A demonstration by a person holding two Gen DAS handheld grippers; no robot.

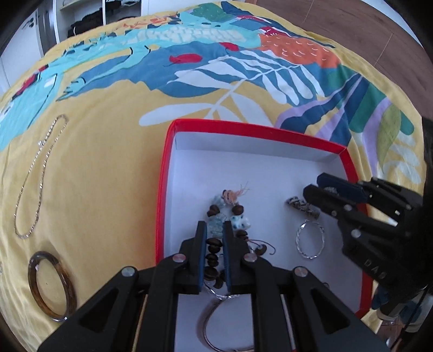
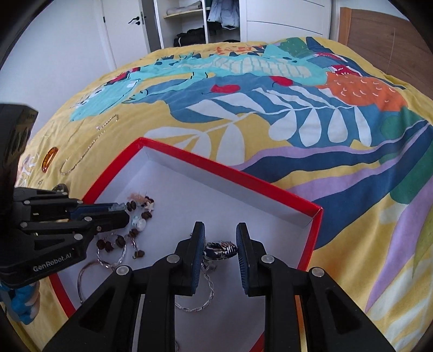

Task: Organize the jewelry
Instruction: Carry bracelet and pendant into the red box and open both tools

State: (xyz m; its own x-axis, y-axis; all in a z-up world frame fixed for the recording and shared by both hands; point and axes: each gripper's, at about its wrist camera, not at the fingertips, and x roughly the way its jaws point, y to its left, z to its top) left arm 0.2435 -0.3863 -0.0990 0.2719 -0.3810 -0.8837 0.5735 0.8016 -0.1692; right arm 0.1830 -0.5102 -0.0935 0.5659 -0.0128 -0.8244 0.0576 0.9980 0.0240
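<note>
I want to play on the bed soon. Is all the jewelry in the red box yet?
Not yet. Already in the red box: a twisted silver hoop and a thin bangle. In hand: the left gripper holds a beaded bracelet over the box, and the right gripper holds a patterned clip. Left on the bedspread: a silver chain and a brown bangle.

This is a bedroom in a home. A bed [image 2: 270, 121] fills most of the view, spread with a yellow cover printed with bright leaves. Behind it stand a white wardrobe [image 2: 286, 19] with open shelves [image 2: 186, 15] of folded clothes, a white door [image 2: 127, 29] with a dark handle, and a wooden headboard [image 2: 384, 35].
</note>
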